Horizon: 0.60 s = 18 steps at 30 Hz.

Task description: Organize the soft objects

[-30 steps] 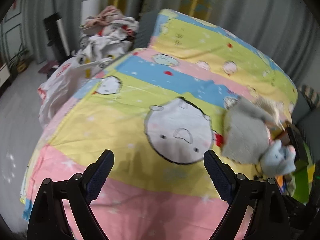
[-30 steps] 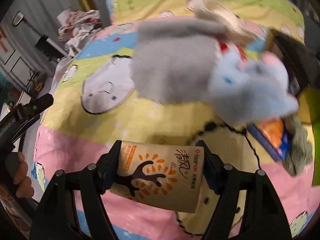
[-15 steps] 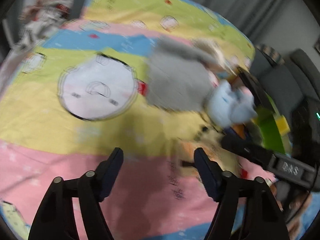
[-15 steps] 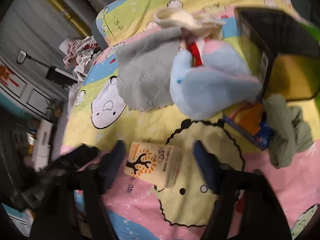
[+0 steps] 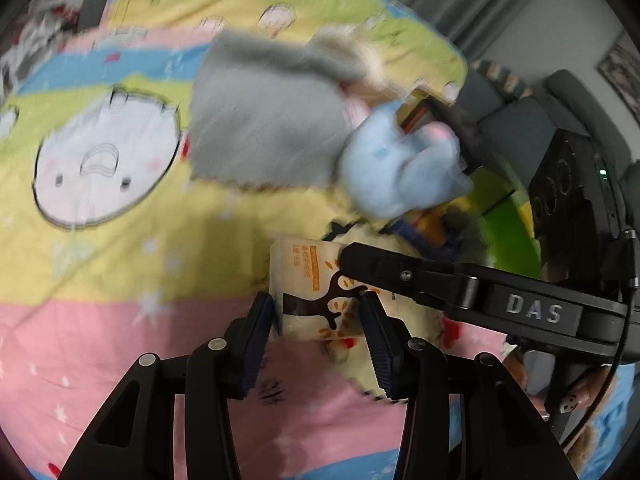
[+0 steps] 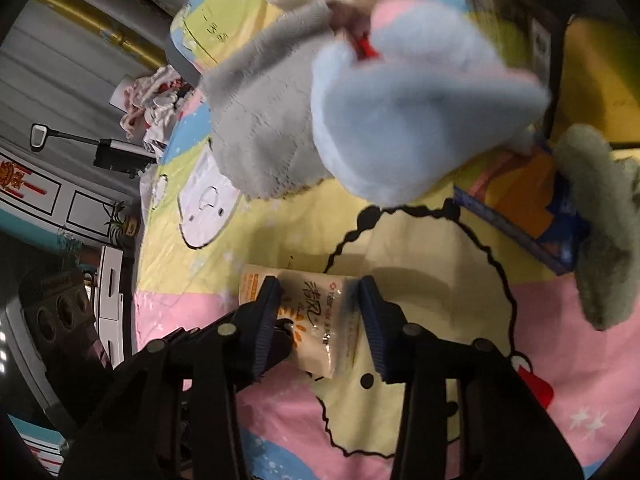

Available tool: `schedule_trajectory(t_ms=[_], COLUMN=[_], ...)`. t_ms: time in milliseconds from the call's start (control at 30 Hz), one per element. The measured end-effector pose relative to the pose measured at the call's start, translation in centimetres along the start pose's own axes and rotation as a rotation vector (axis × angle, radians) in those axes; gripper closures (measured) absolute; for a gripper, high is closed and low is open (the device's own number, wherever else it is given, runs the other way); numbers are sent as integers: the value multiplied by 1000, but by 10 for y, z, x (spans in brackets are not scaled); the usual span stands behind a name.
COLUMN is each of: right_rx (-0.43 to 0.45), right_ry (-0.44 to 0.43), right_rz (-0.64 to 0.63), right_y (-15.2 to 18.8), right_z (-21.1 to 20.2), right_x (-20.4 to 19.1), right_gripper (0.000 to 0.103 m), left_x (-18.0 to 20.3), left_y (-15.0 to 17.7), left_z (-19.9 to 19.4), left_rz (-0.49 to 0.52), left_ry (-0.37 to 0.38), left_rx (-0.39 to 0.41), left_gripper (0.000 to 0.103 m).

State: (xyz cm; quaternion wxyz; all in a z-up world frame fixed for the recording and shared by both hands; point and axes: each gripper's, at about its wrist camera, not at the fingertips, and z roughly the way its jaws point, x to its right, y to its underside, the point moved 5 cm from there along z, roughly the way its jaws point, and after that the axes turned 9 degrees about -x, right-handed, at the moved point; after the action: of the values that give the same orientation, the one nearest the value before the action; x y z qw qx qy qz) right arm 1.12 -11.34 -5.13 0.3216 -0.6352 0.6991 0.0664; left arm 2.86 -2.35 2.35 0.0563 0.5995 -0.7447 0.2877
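Cartoon-printed bedspread (image 6: 432, 256) carries a tissue pack (image 6: 316, 316) on its yellow part. Both the left gripper (image 5: 316, 316) and the right gripper (image 6: 320, 312) have their fingers pressed against the pack's sides. Beyond the pack lie a blue plush toy (image 6: 408, 120) and a grey cloth (image 5: 260, 128), touching each other.

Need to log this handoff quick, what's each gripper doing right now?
Left gripper: jaws closed on the tissue pack.
Right gripper: jaws around the same tissue pack; whether it grips it cannot be told.
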Motion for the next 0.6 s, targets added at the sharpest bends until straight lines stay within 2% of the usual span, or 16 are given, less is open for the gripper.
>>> schedule_trajectory(t_ms=[167,300,467,600], right_rx=[202,367,519,600], right_ry=[30,105,173,220], right_rz=[-44,-75,-15,56], right_y=[-7,-6,-4,-2], right_z=[-63,-123,-181,-212], right_x=[-7,6,45,81], right_gripper=[63,62,61,61], left_x=[47,100,159,203], left_y=[-19,-31,-47,-56], left_z=[-26,-29,-15,3], left_rz=[63,154,235,321], left_ry=[52,114,213,234], left_rx=[165,237,246,235], left_gripper=[57,57,57,57])
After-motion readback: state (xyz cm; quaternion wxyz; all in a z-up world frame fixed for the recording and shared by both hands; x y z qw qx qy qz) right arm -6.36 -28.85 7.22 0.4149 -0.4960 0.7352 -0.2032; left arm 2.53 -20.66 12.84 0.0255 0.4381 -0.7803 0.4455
